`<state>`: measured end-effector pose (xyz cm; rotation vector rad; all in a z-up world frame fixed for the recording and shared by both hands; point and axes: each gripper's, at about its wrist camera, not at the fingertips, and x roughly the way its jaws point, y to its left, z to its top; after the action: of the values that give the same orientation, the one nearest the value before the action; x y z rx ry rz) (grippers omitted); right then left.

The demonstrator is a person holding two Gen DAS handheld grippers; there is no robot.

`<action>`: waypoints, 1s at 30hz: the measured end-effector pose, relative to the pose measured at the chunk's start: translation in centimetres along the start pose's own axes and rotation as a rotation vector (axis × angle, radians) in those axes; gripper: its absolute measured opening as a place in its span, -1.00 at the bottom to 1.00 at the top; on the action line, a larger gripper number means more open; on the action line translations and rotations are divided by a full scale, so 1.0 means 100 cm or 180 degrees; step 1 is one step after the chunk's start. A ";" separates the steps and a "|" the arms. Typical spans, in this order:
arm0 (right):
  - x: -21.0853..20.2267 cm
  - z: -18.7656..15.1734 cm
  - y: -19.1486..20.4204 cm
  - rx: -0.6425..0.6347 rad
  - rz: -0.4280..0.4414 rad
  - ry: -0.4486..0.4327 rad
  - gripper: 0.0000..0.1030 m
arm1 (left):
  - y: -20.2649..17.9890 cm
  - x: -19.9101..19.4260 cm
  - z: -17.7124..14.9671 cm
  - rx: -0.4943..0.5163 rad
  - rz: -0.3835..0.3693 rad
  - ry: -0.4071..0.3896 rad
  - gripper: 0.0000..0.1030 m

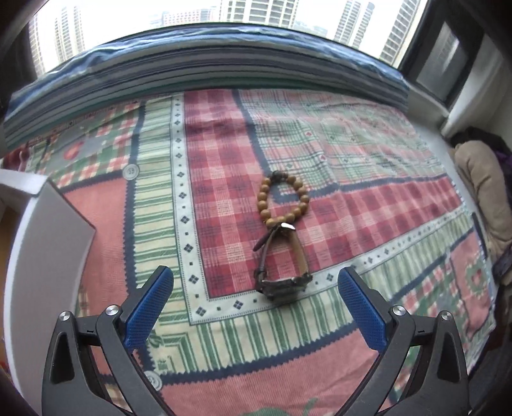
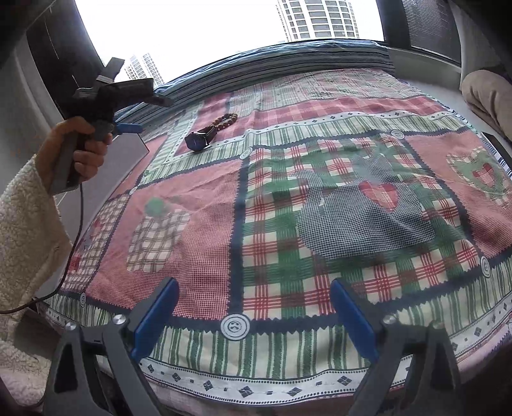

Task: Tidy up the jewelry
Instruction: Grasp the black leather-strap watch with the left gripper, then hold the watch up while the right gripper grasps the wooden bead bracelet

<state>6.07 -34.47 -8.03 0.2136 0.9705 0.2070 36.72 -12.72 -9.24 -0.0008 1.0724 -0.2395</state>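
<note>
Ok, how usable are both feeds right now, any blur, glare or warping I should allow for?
Left wrist view: watch and bead bracelet fairly sharp, window blown out, edges bowed. Right wrist view: same fisheye bowing, sky overexposed, cloth soft in the middle, watch small and far off; no harsh shadows in either.

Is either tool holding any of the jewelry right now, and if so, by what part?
Nothing is held. Both the left tool and right tool are open and empty; the watch and bead bracelet lie on the cloth.

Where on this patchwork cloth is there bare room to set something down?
Bare: the wide stretch ahead of the right claw, around the heart patch. Crowded: the far left part, where watch and bead bracelet lie touching, beside the white box.
</note>
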 end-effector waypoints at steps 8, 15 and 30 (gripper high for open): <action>0.002 -0.005 0.013 -0.0097 0.0026 0.0076 0.89 | -0.026 0.050 -0.011 0.0241 0.0203 0.0202 0.71; 0.002 -0.006 0.008 0.0036 0.0093 0.0117 0.89 | -0.004 0.027 -0.034 -0.0027 0.0006 0.0229 0.01; 0.115 0.241 0.037 0.0407 0.1274 0.0662 0.78 | 0.084 -0.091 -0.169 -0.0487 0.0125 -0.0020 0.01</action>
<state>32.16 -29.88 -2.99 0.5124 1.1427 0.5427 19.51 -0.85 -10.48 -0.1176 1.0812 -0.1214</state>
